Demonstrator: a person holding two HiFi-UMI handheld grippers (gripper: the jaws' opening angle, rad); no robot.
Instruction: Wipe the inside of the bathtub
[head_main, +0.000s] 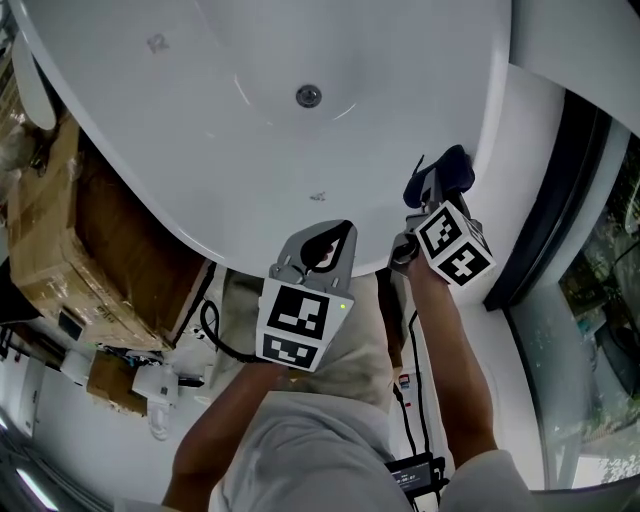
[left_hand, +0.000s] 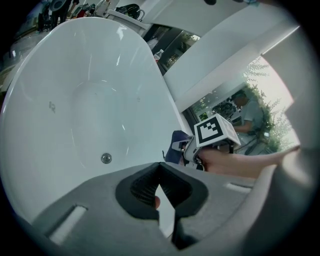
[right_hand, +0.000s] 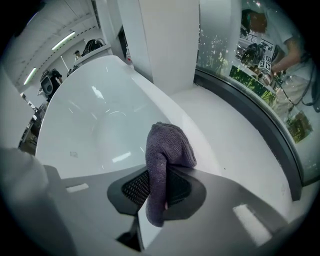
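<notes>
Clamping one cloth (right_hand: 167, 145), the right gripper (right_hand: 157, 187) sits at the one tub's (head_main: 200, 120) rim. The left gripper (left_hand: 161, 187), jaws together and empty, hovers over that rim. One drain (head_main: 308, 96) lies inside.

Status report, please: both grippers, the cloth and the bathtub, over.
Left gripper shut, empty. Right gripper shut on purple cloth, near the bathtub rim. Inside, only the drain.
</notes>
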